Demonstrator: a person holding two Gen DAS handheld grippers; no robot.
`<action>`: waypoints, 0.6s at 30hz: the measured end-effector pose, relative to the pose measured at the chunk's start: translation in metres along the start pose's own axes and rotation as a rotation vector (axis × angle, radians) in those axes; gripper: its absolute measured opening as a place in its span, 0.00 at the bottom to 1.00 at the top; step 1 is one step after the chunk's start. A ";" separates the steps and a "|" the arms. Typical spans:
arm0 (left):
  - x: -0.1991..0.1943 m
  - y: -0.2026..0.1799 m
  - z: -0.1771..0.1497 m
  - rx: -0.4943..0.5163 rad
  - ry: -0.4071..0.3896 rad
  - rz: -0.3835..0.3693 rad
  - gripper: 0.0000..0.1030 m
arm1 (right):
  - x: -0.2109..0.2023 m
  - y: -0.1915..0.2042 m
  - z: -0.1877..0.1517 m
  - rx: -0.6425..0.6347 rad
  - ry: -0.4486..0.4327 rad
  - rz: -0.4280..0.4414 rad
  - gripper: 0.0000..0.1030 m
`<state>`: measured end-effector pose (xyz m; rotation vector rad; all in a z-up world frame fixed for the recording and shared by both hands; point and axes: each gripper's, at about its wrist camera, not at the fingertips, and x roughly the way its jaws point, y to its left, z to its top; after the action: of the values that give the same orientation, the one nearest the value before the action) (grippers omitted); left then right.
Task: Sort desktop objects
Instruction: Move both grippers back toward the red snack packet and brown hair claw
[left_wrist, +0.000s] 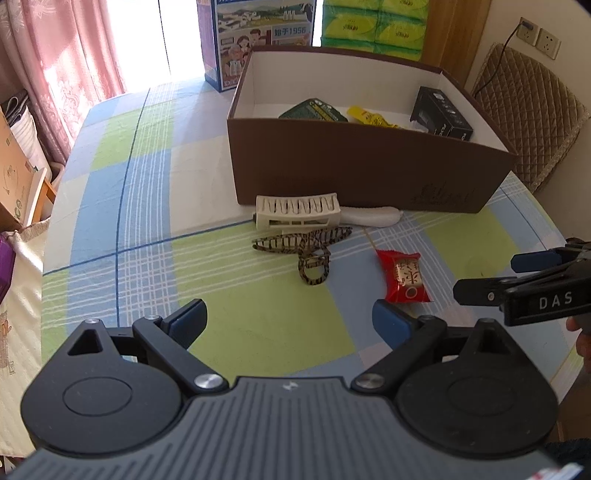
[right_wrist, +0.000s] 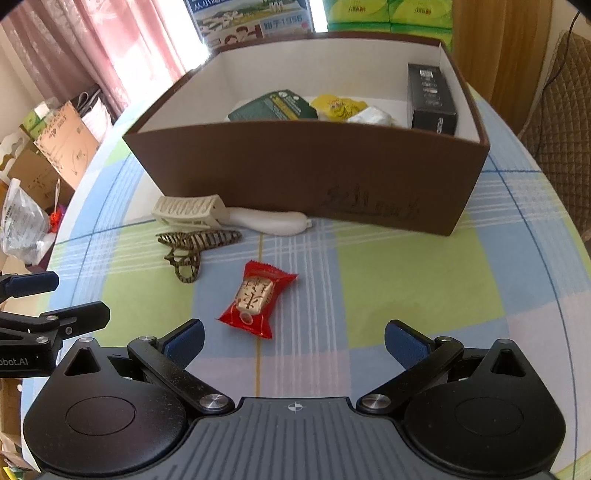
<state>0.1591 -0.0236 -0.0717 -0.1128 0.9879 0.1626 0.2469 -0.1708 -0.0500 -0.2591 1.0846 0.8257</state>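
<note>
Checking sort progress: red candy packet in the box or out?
Out. The red candy packet lies on the tablecloth in front of the brown box, apart from it.

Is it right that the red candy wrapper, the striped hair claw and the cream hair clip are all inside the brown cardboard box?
Not quite. The red candy wrapper, striped hair claw and cream hair clip all lie on the checked tablecloth in front of the brown cardboard box, as the right wrist view shows.

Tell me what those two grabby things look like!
Each hand-held gripper is black with a ribbed grey body, two round black discs, silver screws and blue pads on its fingers. The left hand-held gripper has a small white logo. The right hand-held gripper has a crosshair mark, and white letters "DAS" on its side.
</note>
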 end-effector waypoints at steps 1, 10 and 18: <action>0.002 0.000 0.000 0.000 0.003 0.002 0.91 | 0.002 0.000 -0.001 0.003 0.003 -0.002 0.98; 0.023 0.001 0.001 -0.006 0.031 0.015 0.91 | 0.021 0.005 -0.001 0.013 0.000 -0.016 0.98; 0.038 0.006 0.004 -0.010 0.046 0.019 0.91 | 0.039 0.009 0.005 0.007 0.002 -0.013 0.76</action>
<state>0.1818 -0.0138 -0.1012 -0.1169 1.0347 0.1834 0.2517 -0.1440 -0.0793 -0.2609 1.0867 0.8099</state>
